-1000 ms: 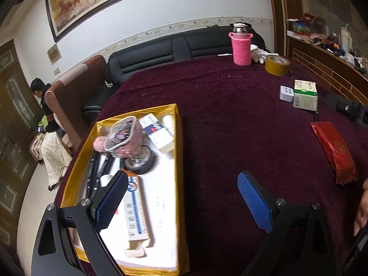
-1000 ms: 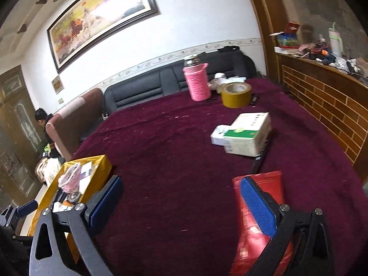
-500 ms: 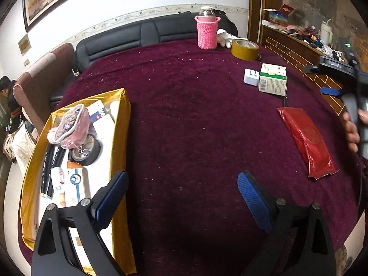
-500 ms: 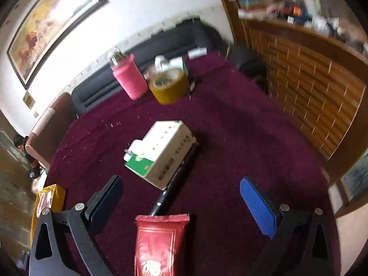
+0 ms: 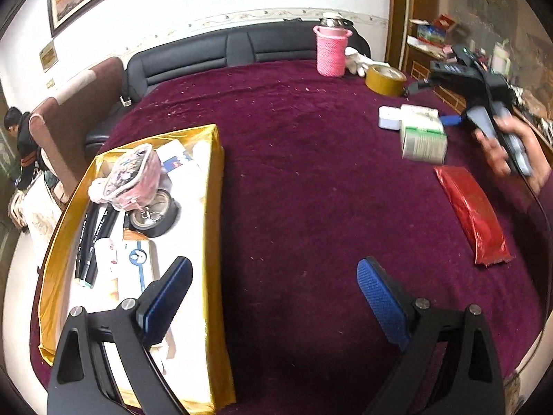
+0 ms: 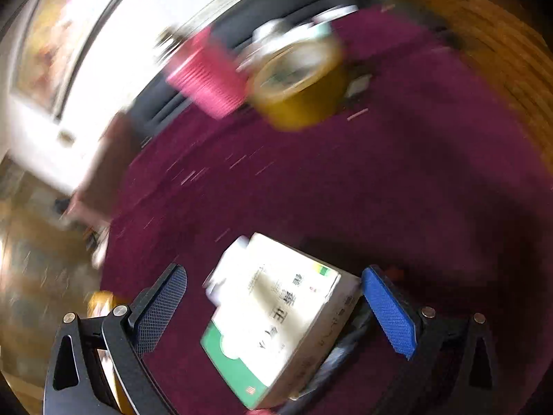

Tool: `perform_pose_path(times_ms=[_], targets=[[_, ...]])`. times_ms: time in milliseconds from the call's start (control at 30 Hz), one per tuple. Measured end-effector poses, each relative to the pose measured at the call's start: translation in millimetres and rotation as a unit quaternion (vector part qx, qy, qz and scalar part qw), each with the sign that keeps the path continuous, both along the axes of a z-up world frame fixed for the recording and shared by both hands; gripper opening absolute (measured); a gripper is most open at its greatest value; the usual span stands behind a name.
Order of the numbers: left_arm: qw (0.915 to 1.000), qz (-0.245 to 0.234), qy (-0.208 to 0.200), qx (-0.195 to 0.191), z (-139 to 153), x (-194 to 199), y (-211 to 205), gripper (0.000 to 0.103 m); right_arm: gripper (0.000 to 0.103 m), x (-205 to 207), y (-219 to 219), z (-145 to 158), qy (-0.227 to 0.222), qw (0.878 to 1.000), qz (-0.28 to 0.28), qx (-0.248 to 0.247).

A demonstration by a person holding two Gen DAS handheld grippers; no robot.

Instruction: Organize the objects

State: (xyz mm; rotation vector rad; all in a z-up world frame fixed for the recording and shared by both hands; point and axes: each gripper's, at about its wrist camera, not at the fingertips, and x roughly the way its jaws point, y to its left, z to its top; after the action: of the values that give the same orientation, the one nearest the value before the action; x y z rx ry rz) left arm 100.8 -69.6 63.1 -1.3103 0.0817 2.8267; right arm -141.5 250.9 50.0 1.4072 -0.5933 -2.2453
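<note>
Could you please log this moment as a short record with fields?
surface: dark red tablecloth
left tongs: open, empty, beside the gold tray
right tongs: open, straddling the white and green box; contact unclear, view blurred
tray contents: pink pouch, black markers
still on cloth: red packet, yellow tape roll
</note>
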Motion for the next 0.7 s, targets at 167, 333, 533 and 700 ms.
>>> perform_pose_path(times_ms=[167,333,533,700], targets=[[0.999,-0.006,-0.006,0.043,0.5,-5.2,-6.6,0.096,0.103,62.4,-84.3,5.4,-0.024,0.981,0.187,-0.05],[0.9979,-0.033,-0.005,0.055,3.2,-3.4,-2.5,0.096,0.103,113.3,-68.0,57.1,0.073,0.989,0.125,-0.018],[0.9951,-0.076,0.013,0.062,8.7,-18.8,21.8,0.096,0.103,142.2,-7.3,59.9,0.084,0.996,-0.002,0.005],[0.9939,-0.099,-0.002,0.047,1.3,-52.4,56.1,0.096,0.103,141.9,19.5,38.8,0.063,0.995,-0.051,0.053]])
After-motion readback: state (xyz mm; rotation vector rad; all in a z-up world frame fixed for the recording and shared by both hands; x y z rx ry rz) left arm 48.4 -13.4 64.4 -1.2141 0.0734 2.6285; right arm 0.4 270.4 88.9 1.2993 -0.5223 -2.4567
